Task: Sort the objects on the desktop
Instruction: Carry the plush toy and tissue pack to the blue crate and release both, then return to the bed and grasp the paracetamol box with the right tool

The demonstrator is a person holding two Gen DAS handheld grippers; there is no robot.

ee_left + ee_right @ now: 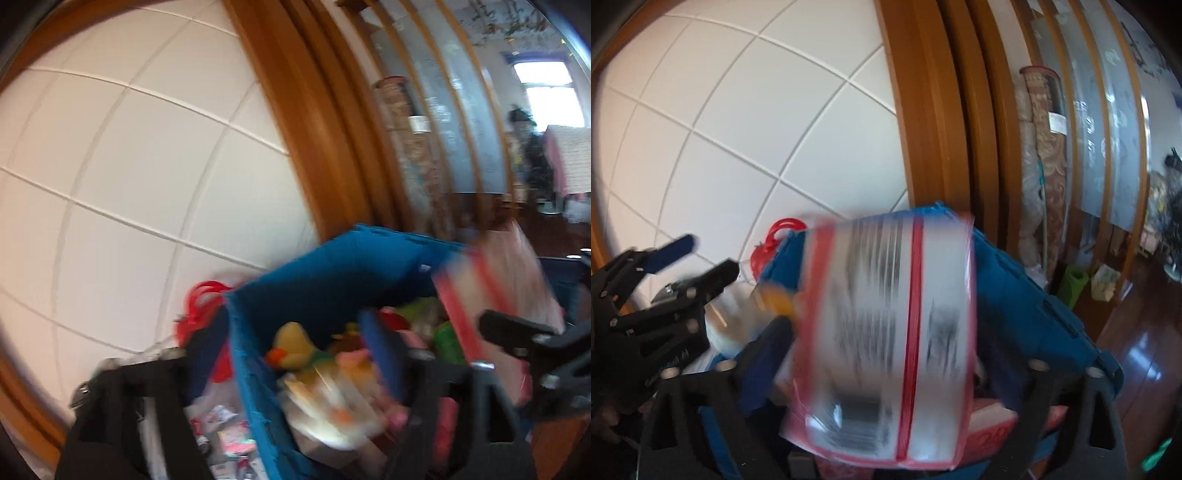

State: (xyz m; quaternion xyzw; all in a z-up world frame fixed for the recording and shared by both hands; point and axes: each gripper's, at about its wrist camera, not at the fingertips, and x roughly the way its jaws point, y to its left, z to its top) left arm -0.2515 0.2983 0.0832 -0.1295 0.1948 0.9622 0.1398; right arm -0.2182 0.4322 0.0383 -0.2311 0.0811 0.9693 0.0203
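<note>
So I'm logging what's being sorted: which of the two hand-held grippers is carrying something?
The right hand-held gripper: it holds a red-striped white packet over the blue bin. The left hand-held gripper is open, holding nothing.

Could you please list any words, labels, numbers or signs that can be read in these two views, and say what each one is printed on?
None can be read for certain.
Packet with red stripes, over the blue bin between the right gripper's fingers: rows of dark print, too blurred to read.
Pink item under the packet: red figures, possibly "28", too blurred to confirm.
Items inside the bin in the left wrist view, such as the yellow duck toy: no legible text.
</note>
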